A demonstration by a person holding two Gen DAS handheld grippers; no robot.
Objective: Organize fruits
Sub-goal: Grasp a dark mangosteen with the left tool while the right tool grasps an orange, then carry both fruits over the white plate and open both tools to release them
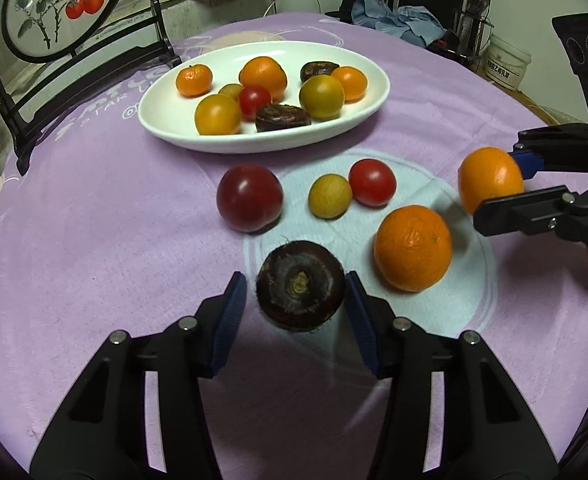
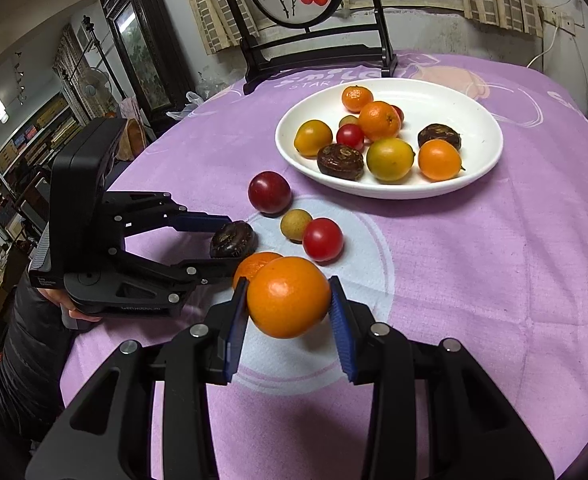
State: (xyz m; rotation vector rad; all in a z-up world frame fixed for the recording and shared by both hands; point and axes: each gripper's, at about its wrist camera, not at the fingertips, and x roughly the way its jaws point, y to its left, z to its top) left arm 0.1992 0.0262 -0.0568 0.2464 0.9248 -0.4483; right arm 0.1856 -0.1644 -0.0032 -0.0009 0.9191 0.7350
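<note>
Orange and round, the held fruit sits at the lower centre of the right wrist view, pinched between the blue pads of the right gripper and lifted clear of the purple tablecloth; being nearly a ball, it shows no clear long axis; a second orange lies just behind it on the cloth. In the left wrist view the dark water chestnut lies low in the centre, flattish, its stem scar turned up toward the camera; the left gripper straddles it with jaws narrowed, the right pad at its edge and a slim gap showing at the left pad, so no firm grip is visible. Above these, mid-frame, lie a dark red tomato, a small yellow-green fruit and a red cherry tomato, the last two touching. Further up, the white oval plate, its long axis running left to right, holds oranges, tomatoes and two more chestnuts; behind it, at the upper left, stands a black-framed round painting of persimmons.
</note>
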